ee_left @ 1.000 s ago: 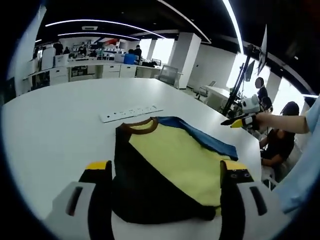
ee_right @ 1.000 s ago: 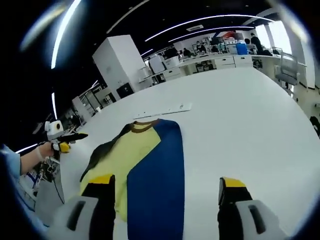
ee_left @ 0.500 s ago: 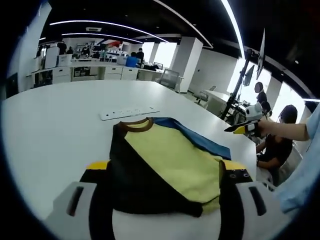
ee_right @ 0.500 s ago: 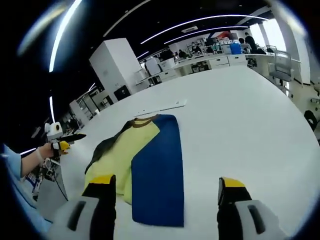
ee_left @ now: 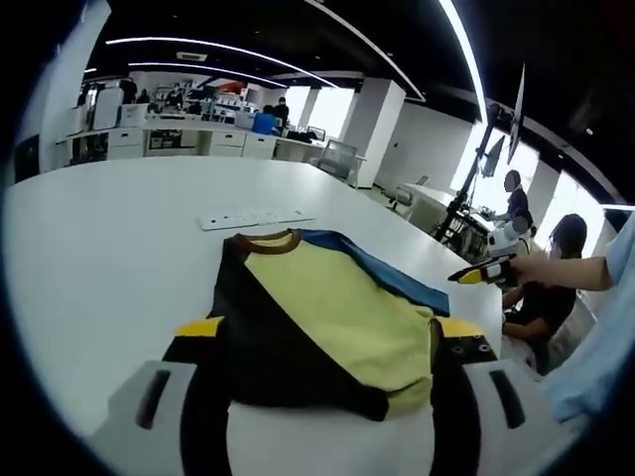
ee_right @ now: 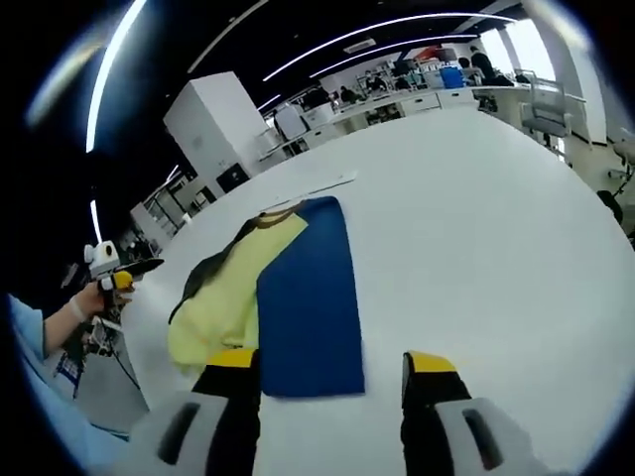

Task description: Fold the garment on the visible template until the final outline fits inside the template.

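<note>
Left gripper view has our left gripper (ee_left: 322,367) low over the white tabletop (ee_left: 109,238), its 2 yellow-tipped jaws standing apart with nothing between them. Between and beyond them lies the garment (ee_left: 317,317), a T-shirt with a black side panel on the left, a yellow middle, a brown collar at the far end and a blue strip along its right edge. Just past the collar sits a white power strip (ee_left: 256,219). Further right, the right gripper (ee_left: 486,273) hangs off the tabletop edge in a hand, well apart from the cloth.

Right gripper view shows the left gripper (ee_right: 129,270) far left, held in a hand, then the garment (ee_right: 223,288) again, and beside it the blue rectangle (ee_right: 308,297) that we take for the template, with yellow cloth bulging out past its left edge. Our right gripper (ee_right: 332,382) is at the bottom, jaws apart and empty, straddling the rectangle's near edge.

We judge the fold unfinished, since the black and yellow parts spill outside the blue outline. The main risk is that a pinch takes only the top layer, so the lower layers stay put or bunch. Dragging the cloth could also shift the template or push the shirt toward the tabletop edge on the left, where it might slide off. A grab too close to the collar could catch the power strip.
</note>
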The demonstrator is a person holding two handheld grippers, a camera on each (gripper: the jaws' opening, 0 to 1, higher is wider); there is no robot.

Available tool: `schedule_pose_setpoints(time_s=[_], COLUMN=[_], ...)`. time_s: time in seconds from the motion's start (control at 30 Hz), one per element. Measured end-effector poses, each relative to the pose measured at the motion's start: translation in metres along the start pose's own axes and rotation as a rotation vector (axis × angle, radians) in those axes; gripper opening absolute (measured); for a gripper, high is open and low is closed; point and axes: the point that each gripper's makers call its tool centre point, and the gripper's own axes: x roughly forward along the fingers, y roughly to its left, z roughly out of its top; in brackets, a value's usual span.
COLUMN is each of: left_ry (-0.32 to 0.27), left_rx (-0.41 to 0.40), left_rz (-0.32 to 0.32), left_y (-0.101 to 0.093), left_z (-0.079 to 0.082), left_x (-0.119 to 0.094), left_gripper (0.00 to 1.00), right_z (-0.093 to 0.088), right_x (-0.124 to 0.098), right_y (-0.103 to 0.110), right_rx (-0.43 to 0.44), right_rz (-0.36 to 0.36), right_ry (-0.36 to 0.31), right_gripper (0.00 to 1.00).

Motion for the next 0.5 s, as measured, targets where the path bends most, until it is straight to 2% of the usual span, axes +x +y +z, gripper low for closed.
schedule_pose_setpoints(time_s=[0.2,0.5], left_ry=[0.005,-0.006], left_rx=[-0.015,-0.032], left_rz=[0.006,0.023], left_y=[0.001,0.004], left_z=[-0.007,-0.009], left_x=[-0.009,-0.027], left_gripper=[0.78,0.76], right_z=[-0.016,-0.019], right_x=[0.004,0.010], right_y=[-0.004,-0.001], right_rx=[0.049,0.075], right_rz=[-0.012,-0.002], right_ry=[0.018,0.014], right_gripper=[0.40,0.23])
